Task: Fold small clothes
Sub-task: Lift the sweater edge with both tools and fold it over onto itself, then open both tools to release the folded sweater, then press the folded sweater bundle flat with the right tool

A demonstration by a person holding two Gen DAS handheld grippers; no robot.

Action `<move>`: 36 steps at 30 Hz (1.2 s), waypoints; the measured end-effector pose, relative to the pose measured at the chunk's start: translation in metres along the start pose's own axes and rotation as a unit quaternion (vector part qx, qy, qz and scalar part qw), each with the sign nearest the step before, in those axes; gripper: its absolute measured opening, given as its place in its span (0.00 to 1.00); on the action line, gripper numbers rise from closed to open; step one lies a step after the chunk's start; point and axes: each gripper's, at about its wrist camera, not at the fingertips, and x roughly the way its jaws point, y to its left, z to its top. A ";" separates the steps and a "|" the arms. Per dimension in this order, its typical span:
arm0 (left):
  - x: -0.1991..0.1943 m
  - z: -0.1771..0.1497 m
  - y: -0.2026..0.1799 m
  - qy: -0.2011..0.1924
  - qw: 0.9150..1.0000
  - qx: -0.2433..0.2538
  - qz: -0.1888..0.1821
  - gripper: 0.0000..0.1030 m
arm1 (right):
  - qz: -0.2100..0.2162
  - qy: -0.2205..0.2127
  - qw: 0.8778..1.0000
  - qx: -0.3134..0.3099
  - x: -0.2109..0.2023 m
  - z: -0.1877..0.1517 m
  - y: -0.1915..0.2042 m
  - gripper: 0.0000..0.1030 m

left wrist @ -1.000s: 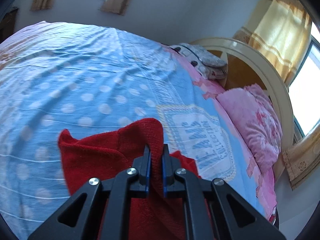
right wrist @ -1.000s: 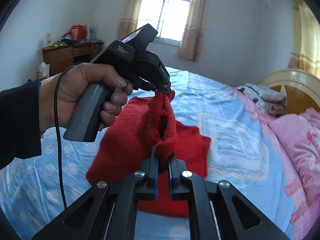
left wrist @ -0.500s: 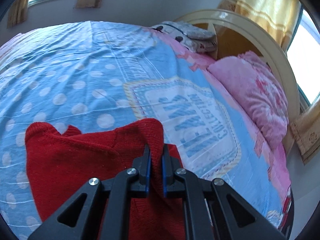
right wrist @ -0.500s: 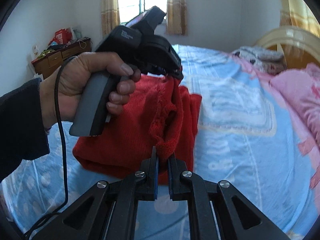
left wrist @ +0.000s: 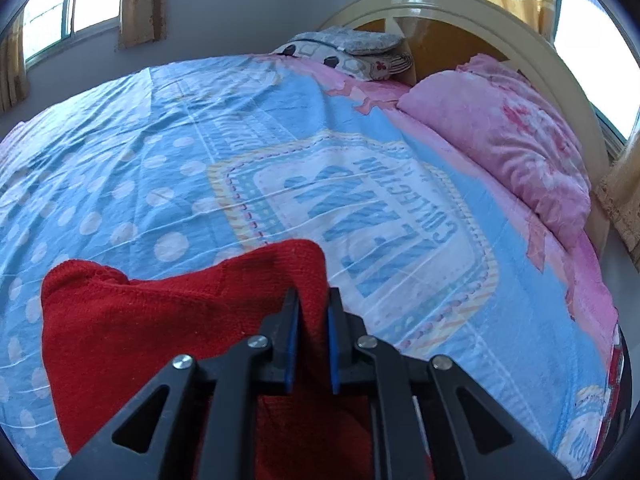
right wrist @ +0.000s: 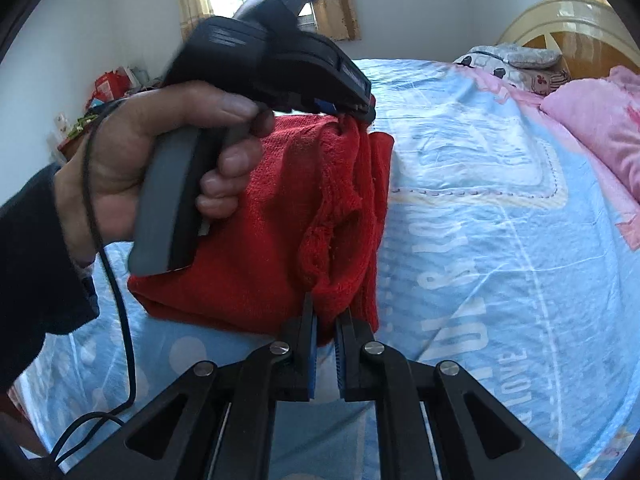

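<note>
The left tool [left wrist: 310, 312] has a fold of a red knitted garment [left wrist: 160, 320] between its blue pads; its jaws have just been opening a little, and the cloth sits between them with the pads against it. The right tool [right wrist: 325, 330] is clamped tight on another bunched edge of the same red knitted garment [right wrist: 260, 248]. In the right wrist view the left tool [right wrist: 356, 110] shows from the side, its black body gripped by a hand [right wrist: 160, 160] with a dark sleeve [right wrist: 36, 248] and a black cable [right wrist: 120, 320] trailing down; the cloth runs as a gathered ridge from that tool's tip to the near one, so the edge hangs between the two while the rest of the garment spreads lower on the bed

The garment lies at the near left part of a bed covered by a light blue sheet with white polka dots and a large printed label panel [left wrist: 240, 140]. To the far right a pink flowered pillow [left wrist: 512, 152] rests against a curved cream and wood headboard [left wrist: 460, 12], with a grey patterned folded cloth [left wrist: 352, 50] beside it at the far edge. Behind are a pale wall [left wrist: 240, 8], windows with yellow-brown curtains [left wrist: 144, 0], and, in the right wrist view at far left, a cluttered wooden cabinet [right wrist: 100, 96], too small to read
</note>
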 end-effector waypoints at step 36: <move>-0.100 -0.146 0.048 -0.045 0.994 -0.017 0.100 0.81 | 0.017 0.039 0.994 0.104 0.056 0.087 -0.052 0.16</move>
